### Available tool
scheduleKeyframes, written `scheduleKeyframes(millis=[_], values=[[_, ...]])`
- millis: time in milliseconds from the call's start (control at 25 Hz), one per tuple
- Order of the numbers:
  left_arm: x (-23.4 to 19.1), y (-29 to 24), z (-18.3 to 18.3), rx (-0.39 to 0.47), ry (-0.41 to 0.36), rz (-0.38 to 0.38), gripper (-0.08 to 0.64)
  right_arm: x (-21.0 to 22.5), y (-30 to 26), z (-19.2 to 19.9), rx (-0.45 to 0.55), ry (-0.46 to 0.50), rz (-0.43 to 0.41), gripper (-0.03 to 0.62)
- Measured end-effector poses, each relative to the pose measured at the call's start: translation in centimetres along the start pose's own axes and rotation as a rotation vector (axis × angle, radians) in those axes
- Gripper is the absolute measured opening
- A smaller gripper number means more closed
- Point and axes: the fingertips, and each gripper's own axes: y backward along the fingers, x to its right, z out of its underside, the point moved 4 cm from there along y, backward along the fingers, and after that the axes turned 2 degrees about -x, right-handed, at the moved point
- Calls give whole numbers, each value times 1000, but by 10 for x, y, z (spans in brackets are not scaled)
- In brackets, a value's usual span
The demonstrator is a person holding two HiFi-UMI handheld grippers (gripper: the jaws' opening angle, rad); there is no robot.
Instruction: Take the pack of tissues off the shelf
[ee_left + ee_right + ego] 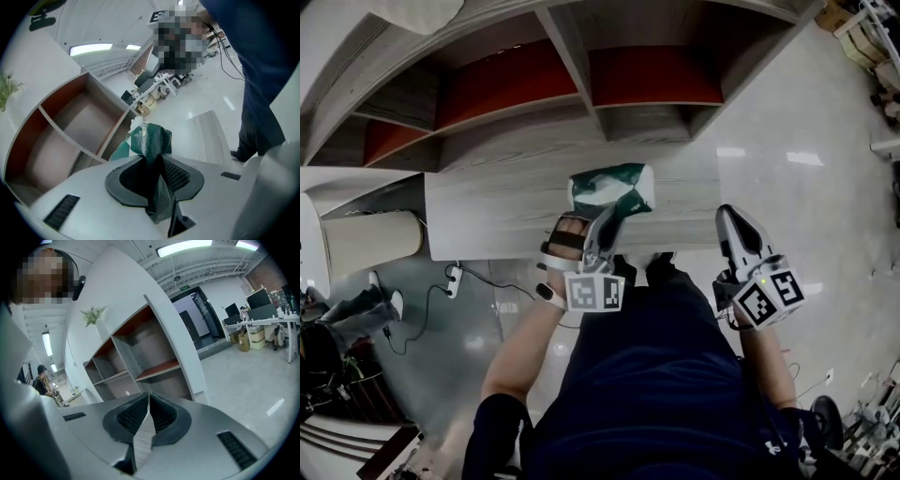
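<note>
L hand-held gripper (607,212): we find jaws nearly closed, pinching wrapper of green pack of tissues (614,187) | pack clear of shelf (581,94) compartments, over pale wood tabletop (502,216); contact w/ it unclear | R hand-held gripper (727,217): jaws together, empty, well right of pack, at tabletop edge

Open floor (825,187) right of the shelf (656,122); upright dividers (572,56) between its compartments; low ledge (506,206) in front
</note>
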Motion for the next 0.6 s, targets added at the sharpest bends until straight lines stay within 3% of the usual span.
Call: scheduleKeyframes(millis=[400, 600], values=[[60, -25, 47, -51, -73, 68, 100, -3, -3, 9, -30, 9, 17, 25], [82, -34, 58, -63, -44, 93, 100, -3, -1, 15, -41, 3, 27, 25]])
